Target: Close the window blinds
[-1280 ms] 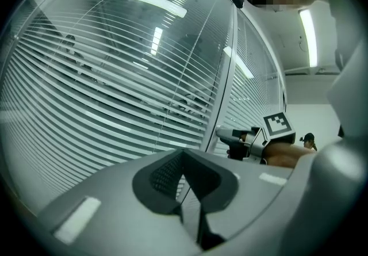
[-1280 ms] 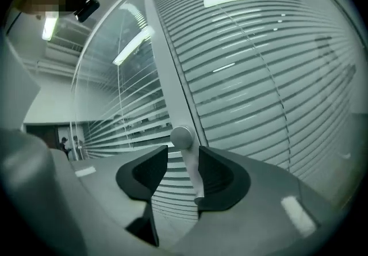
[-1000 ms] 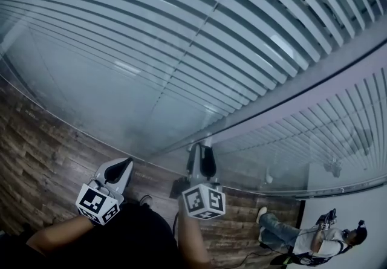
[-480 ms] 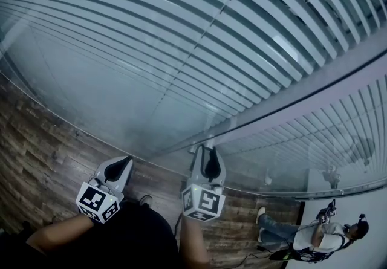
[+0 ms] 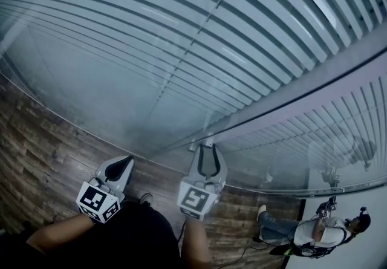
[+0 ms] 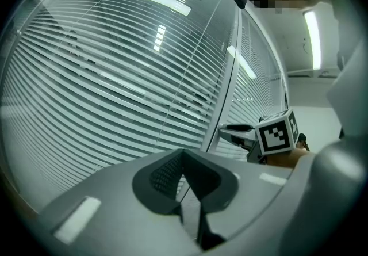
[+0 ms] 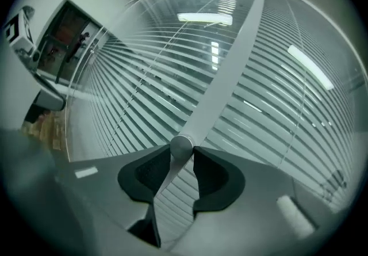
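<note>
White slatted blinds hang behind glass panes, their slats tilted apart with dark gaps between. A grey frame post divides two panes. At its lower end sits a small round knob. My right gripper is shut on this knob, one pad on each side. In the head view the right gripper reaches up against the post's foot. My left gripper hangs lower left, shut and empty, away from the glass; its tips point at the blinds.
Dark wood-plank floor runs along the base of the glass. A person sits on the floor at the lower right by a white wall. Ceiling lights reflect in the glass.
My right gripper moved forward onto the knob at the post's foot, closed its jaws round it and rolled a little. The left gripper stayed put.
</note>
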Motion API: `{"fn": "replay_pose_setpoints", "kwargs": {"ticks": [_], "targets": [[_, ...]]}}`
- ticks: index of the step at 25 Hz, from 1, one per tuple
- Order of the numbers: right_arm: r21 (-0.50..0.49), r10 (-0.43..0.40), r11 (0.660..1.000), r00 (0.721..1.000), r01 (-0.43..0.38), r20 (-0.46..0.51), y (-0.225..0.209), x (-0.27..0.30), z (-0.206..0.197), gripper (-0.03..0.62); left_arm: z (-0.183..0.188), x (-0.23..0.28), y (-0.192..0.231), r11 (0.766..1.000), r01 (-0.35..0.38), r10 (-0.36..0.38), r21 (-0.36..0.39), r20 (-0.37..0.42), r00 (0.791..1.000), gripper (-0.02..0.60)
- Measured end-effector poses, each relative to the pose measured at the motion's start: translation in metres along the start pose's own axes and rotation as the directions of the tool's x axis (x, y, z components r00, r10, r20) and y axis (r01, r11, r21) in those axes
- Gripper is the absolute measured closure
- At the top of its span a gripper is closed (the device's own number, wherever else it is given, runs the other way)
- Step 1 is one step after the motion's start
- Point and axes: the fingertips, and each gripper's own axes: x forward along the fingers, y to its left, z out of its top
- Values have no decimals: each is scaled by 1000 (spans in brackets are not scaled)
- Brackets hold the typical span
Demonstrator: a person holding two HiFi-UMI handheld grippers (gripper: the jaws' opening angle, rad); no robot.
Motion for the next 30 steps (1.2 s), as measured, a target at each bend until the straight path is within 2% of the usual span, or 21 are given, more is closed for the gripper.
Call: {"fn": "replay_pose_setpoints", "kwargs": {"ticks": [2,4,6,7,9,12,15,16,17,20,23,25,28,30], "targets": [[-42,-6,999,1000,6,-8,0,0,0,464,-1,0,0,1000,2,-2,-2,-3,1000,580],[-1,5,1000,1000,-5,-1,0,-1,1,462,0,0,-1,1000,2,-2,-3,-5,1000,580],[160,41,986,999,-44,23,-1,-1,4,457,-1,0,-1,1000,2,-2,-7,-5,1000,580],[260,64,963,997,-71,35,-3,-1,4,454,-1,0,0,1000,1,-2,-10,-4,1000,580],[430,100,895,993,-118,64,-5,-2,3,449,-1,0,0,1000,-1,1,-17,-5,1000,580],[612,109,778,989,-146,98,-9,-6,-3,428,-2,0,0,1000,-1,1,-20,-6,1000,580],[755,110,634,986,-169,128,-7,-10,-4,422,-2,-1,1,1000,2,-2,-21,-9,1000,580],[774,113,608,984,-177,136,-4,-11,-2,422,-2,-1,0,1000,4,-4,-22,-11,1000,580],[780,115,599,983,-182,141,-2,-12,0,422,-2,-1,0,1000,7,-7,-23,-12,1000,580],[780,92,604,987,-162,134,-1,-12,4,416,-3,-1,-2,1000,14,-14,-24,-15,1000,580],[772,40,623,990,-128,133,-6,-13,8,426,-4,-1,-1,999,18,-18,-27,-18,1000,580],[768,11,631,991,-111,134,-10,-14,10,465,-4,-1,-1,999,18,-19,-30,-18,1000,580],[767,2,634,992,-100,127,-15,-12,7,477,-5,0,-2,999,15,-16,-35,-17,1000,580],[755,-3,650,993,-89,120,-15,-12,7,477,-4,0,-2,999,14,-14,-36,-14,1000,580]]}}
